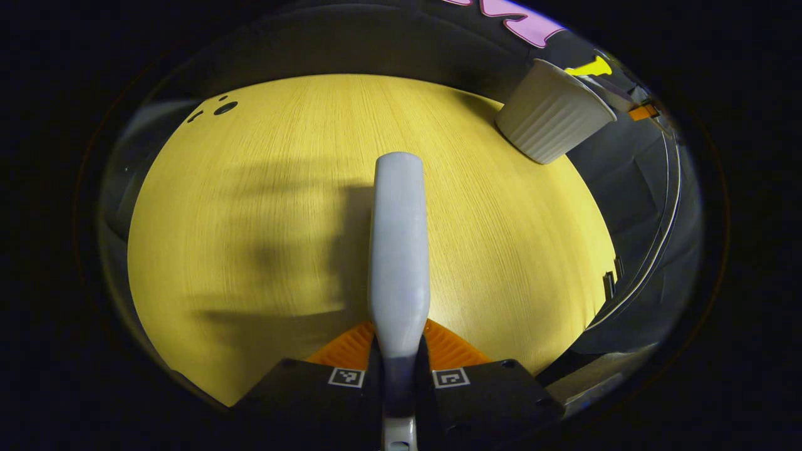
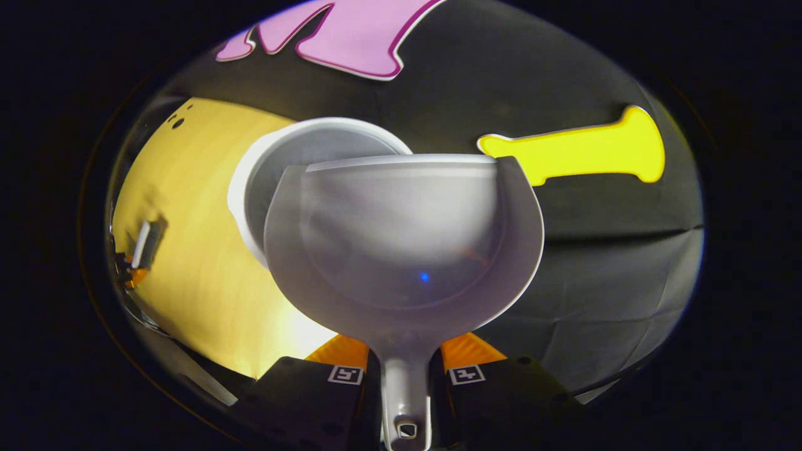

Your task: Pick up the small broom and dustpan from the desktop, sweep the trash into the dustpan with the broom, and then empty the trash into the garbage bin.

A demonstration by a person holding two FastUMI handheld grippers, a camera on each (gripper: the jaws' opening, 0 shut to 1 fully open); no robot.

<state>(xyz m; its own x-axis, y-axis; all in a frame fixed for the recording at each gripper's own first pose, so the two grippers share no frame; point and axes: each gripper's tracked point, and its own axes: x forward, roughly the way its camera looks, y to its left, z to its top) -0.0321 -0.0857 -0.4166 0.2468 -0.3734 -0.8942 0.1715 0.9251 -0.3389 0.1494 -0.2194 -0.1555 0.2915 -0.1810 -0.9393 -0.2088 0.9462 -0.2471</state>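
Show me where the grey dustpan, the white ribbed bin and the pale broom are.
Translucent grey plastic dustpan [image 2: 401, 244]: right gripper view, inside of its scoop.
White ribbed garbage bin [image 1: 551, 119]: left gripper view, its outer wall.
Pale grey plastic broom [image 1: 399, 250]: left gripper view, mid-body.

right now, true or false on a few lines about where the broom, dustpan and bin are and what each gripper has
1. The left gripper is shut on the broom. True.
2. The dustpan lies flat on the desktop. False: the right gripper holds it by its handle, raised in front of the garbage bin.
3. The garbage bin stands at the far right edge of the desktop in the left gripper view. True.
4. The dustpan is heaped with trash. False: its scoop looks bare.
5. The broom is inside the bin. False: it is held over the desktop, apart from the bin.
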